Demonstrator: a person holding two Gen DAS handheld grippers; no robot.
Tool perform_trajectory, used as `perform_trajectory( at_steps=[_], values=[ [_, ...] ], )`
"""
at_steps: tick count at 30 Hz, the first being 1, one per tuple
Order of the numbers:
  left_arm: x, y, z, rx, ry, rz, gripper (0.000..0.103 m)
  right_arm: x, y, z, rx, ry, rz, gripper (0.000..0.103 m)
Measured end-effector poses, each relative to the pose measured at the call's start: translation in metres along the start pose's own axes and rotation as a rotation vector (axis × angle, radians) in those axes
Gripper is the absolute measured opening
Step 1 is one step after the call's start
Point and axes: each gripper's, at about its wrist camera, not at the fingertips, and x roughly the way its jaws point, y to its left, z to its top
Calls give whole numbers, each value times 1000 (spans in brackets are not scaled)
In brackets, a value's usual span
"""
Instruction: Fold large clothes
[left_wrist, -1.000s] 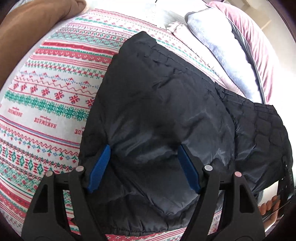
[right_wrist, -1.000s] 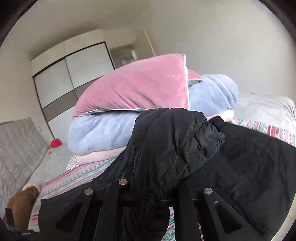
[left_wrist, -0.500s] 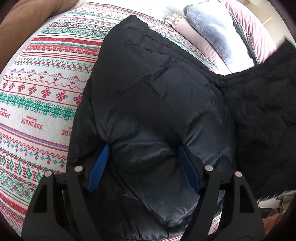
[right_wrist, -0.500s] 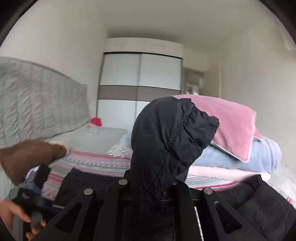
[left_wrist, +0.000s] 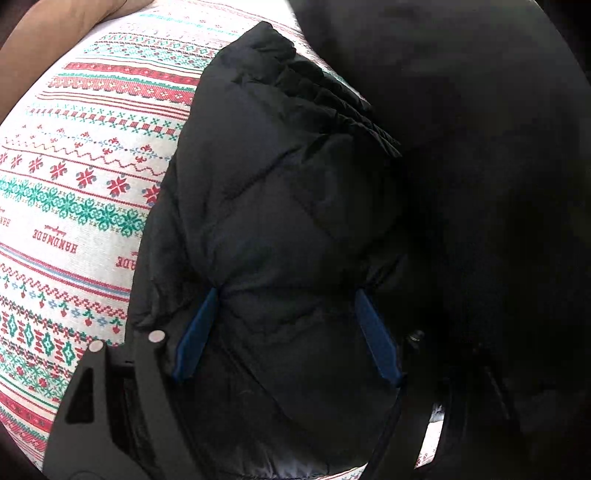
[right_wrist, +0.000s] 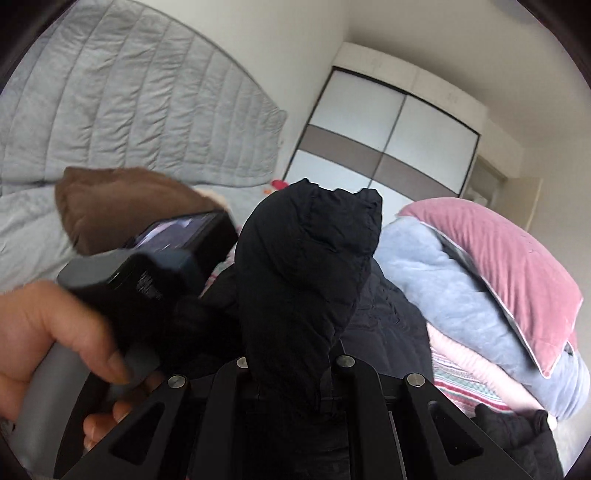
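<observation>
Jacket (left_wrist: 280, 206) lies on patterned bedspread (left_wrist: 74, 192), black and quilted. Left gripper (left_wrist: 284, 325) is spread wide, blue pads (left_wrist: 192, 336) pressed onto the jacket's top, nothing clamped. Right gripper (right_wrist: 295, 373) is closed on a bunched fold of the jacket, which stands up above its fingers. Another dark layer hangs over the right side of the left view, blurred. In the right view, left hand (right_wrist: 40, 343) grips its handle; pink and blue bedding (right_wrist: 491, 280) is stacked to the right.
</observation>
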Motion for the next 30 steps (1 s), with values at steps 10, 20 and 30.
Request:
perform_trajectory(
  at_steps=[10, 20, 30],
  values=[
    [-32, 20, 9, -21, 14, -63, 76, 3, -7, -5, 36, 10, 27, 13],
    [-91, 99, 22, -221, -87, -159, 76, 7, 4, 2, 17, 14, 17, 13],
    [-68, 124, 24, -320, 13, -254, 76, 27, 63, -14, -204, 81, 5, 19]
  ],
)
